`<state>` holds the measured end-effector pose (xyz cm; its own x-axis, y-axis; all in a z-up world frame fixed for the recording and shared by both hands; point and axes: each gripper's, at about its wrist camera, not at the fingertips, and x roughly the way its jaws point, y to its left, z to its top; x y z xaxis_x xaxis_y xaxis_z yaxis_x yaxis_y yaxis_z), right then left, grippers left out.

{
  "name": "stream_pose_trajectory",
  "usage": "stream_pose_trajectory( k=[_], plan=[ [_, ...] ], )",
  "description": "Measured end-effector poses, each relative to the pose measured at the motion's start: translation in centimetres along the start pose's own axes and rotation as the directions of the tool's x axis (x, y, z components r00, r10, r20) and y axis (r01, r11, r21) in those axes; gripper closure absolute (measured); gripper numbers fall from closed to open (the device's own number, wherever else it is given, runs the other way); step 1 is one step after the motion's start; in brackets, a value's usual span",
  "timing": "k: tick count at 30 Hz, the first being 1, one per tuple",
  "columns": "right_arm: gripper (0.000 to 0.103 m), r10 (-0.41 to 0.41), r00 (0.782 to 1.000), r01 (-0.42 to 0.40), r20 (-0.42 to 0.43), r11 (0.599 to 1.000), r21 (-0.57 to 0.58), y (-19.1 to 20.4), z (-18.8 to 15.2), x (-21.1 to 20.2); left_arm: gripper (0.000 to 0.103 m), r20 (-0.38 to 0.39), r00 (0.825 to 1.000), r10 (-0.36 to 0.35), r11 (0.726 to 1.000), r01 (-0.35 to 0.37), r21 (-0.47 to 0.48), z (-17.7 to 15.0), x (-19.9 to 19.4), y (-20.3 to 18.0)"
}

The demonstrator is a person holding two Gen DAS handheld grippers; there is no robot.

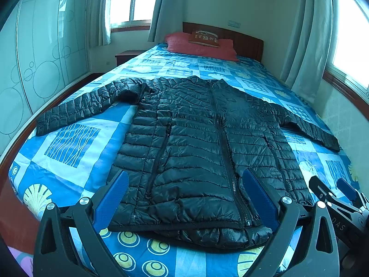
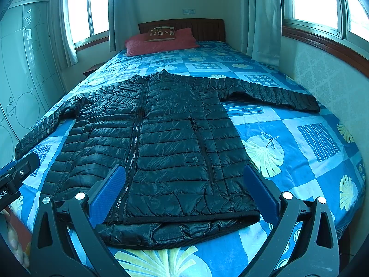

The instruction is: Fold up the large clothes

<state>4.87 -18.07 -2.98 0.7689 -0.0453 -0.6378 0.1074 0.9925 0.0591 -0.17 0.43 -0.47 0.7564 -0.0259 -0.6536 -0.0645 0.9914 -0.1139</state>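
Left tool [image 1: 185, 198] gapes wide, empty, over the jacket [image 1: 196, 143] hem. Jacket lies flat, zipped, sleeves spread, mid-bed [image 1: 69, 143]. Judged light, puffy, slippery shell: pinch the sleeve cuffs or hem corners. Right tool [image 2: 184, 194] likewise wide, empty.

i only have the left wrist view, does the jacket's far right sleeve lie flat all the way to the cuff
Observer: Yes, the right wrist view shows the right sleeve stretched straight out on the bedspread, cuff flat.
Operator: are the right tongs open
Observer: Yes, the right tongs are open and empty, hanging over the jacket hem.
Operator: anything beside that sleeve
Observer: Only a wallpapered wall beyond the bed edge.
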Motion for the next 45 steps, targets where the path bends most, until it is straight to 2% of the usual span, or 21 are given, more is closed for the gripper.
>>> stream_pose_trajectory(
  k=[45],
  plan=[
    [0.002,0.003,1.0,-0.003,-0.001,1.0,0.001,0.25,-0.02,-0.09,0.005,-0.016,1.0,-0.005,1.0,0.005,-0.004,-0.78,0.43,0.22]
  ],
)
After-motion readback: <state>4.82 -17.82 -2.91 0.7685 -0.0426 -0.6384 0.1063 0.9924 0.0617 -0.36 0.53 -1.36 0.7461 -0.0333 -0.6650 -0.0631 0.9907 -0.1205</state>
